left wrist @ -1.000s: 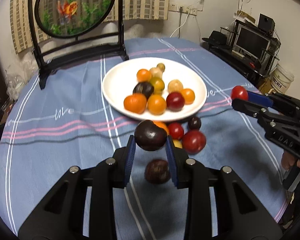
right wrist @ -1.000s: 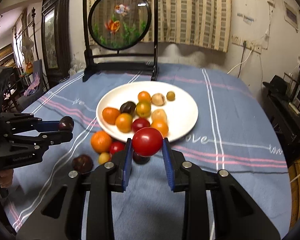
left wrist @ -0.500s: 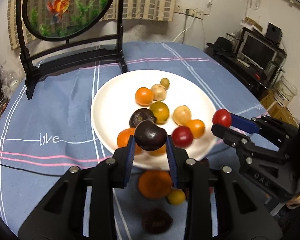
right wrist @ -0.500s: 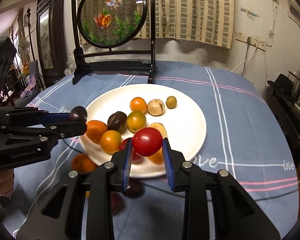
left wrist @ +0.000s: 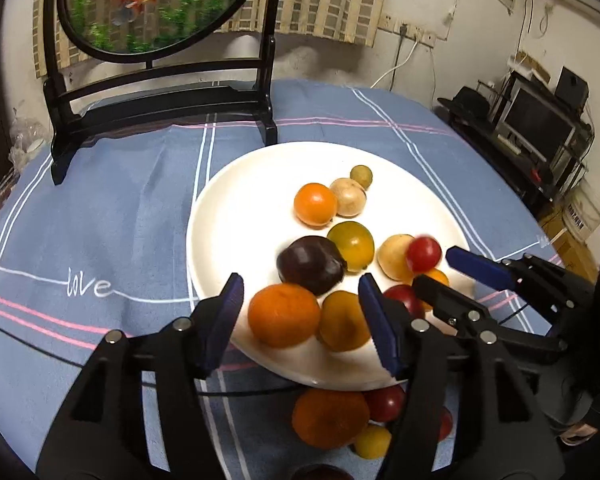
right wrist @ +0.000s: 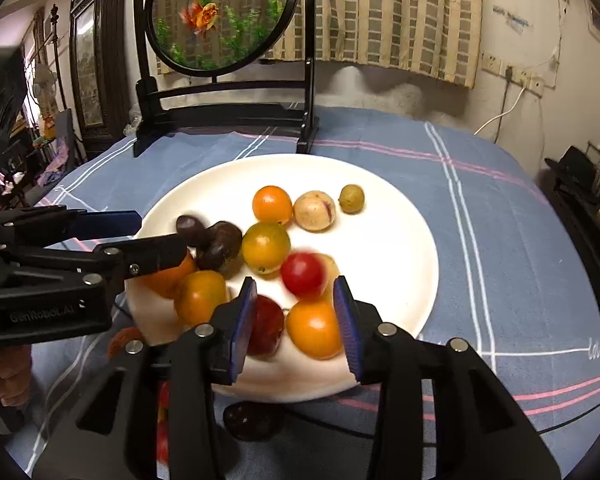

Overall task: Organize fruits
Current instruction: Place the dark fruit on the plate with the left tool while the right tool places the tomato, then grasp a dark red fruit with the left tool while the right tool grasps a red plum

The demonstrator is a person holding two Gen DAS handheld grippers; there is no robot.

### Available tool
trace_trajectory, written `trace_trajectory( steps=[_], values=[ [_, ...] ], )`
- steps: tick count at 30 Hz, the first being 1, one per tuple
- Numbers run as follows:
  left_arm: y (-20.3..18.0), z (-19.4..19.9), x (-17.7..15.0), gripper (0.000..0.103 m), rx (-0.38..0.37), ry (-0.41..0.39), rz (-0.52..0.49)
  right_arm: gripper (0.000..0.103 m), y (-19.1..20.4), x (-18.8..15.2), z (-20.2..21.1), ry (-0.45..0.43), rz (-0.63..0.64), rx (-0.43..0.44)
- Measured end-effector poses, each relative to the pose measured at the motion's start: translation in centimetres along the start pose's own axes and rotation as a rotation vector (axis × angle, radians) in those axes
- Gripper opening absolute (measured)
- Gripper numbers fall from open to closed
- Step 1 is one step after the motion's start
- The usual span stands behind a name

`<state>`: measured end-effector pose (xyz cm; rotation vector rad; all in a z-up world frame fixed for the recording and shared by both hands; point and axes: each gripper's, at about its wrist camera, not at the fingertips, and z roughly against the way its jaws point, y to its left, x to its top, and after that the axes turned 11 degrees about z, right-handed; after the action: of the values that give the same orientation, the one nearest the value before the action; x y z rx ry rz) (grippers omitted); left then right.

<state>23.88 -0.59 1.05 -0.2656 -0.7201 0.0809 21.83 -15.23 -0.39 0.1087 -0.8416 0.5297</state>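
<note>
Over the white plate [left wrist: 220, 216] on the tabletop [left wrist: 100, 208], the left hand-held gripper [left wrist: 300, 312] has just been opening; its jaws stand wide and empty, the dark plum [left wrist: 310, 264] lying on the plate beyond them. The right hand-held gripper [right wrist: 296, 314] has just been opening too, the blurred red tomato [right wrist: 303, 274] free above the plate's near side.
</note>
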Motion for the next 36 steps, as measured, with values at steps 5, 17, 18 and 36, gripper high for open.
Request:
trace_trajectory(
  steps=[5,17,18,36],
  values=[
    [-0.5,1.5,-1.1,0.065,0.019,-0.017,-0.048,0.04,-0.3,-0.5,1.5,-0.001,-0.027,0.012],
    [0.1,5.6,-5.5,0.069,0.013,-0.007,-0.056,0.04,0.4,-4.3,6.4,0.012,-0.095,0.007],
    [0.2,5.9,-6.0,0.07,0.016,-0.006,-0.056,0.04,0.6,-4.6,6.6,0.012,-0.1,0.008],
    [1.0,7.0,-11.7,0.07,0.02,0.079,-0.045,0.054,2.7,-9.5,9.0,0.033,-0.179,0.045]
  ],
)
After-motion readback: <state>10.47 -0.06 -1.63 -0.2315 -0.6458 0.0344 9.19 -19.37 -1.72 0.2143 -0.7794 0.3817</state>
